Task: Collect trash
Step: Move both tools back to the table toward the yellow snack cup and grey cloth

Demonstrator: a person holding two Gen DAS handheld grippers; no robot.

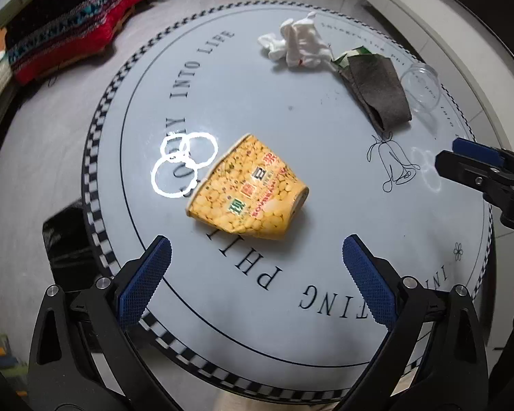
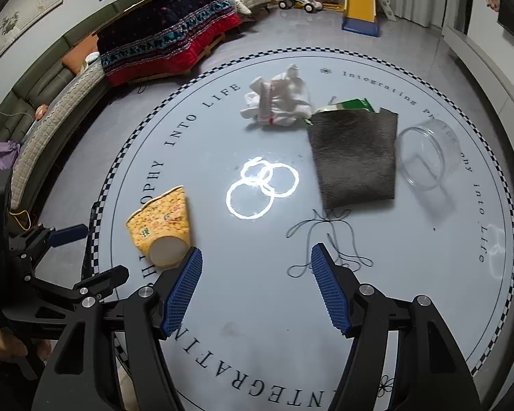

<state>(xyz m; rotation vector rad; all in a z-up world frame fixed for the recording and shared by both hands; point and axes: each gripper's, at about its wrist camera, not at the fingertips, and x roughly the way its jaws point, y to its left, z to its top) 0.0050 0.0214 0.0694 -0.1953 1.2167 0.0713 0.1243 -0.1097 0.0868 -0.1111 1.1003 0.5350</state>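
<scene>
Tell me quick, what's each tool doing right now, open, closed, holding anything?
Left tool: open, holding nothing, above the yellow paper cup.
Right tool: open, holding nothing, over bare table.

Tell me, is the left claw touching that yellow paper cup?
Apart. The left wrist view shows bare table between the left claw and the yellow paper cup.

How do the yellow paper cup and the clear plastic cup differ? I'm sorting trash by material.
The yellow paper cup is opaque and printed; the clear plastic cup is see-through and plain. The paper cup is crushed; the plastic cup keeps its round shape. Both lie on their sides on the round table, untouched.
</scene>
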